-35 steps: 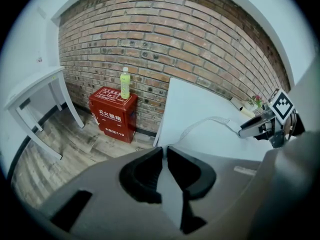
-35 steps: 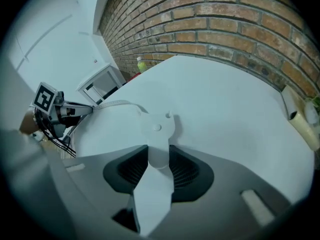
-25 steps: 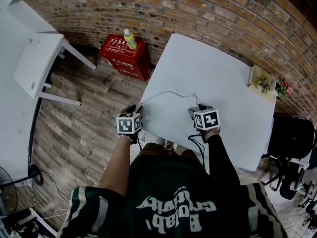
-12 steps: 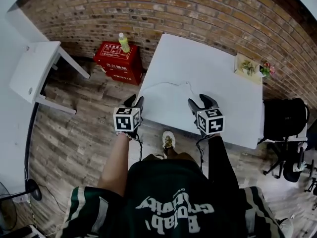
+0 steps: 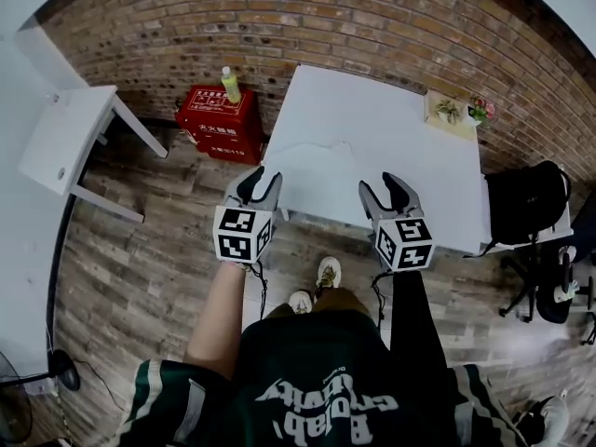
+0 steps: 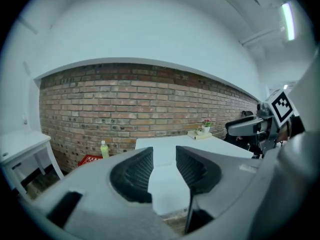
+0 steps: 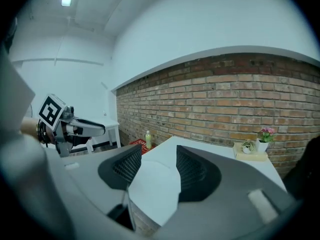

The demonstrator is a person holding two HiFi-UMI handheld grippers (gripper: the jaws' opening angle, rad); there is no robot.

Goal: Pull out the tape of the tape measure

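No tape measure shows in any view. A thin pale line (image 5: pixel 312 144) curves across the near part of the white table (image 5: pixel 372 119); I cannot tell what it is. My left gripper (image 5: pixel 259 179) hangs in the air just short of the table's front edge, jaws open and empty, and the table (image 6: pixel 165 179) shows through their gap. My right gripper (image 5: pixel 385 186) hovers level with it to the right. Its jaws are wide apart and closing slightly, with nothing between them; the tabletop (image 7: pixel 152 189) shows through the gap.
A red crate (image 5: pixel 214 121) with a green bottle (image 5: pixel 228 84) on it stands on the wooden floor left of the table. A white side table (image 5: pixel 65 138) is further left. A small tray of plants (image 5: pixel 453 112) sits at the table's far right corner, by a black chair (image 5: pixel 521 203).
Both grippers have come back off the table's front edge toward the body and stand higher and larger in the head view. The person has stepped back; shoes now show below the table edge.
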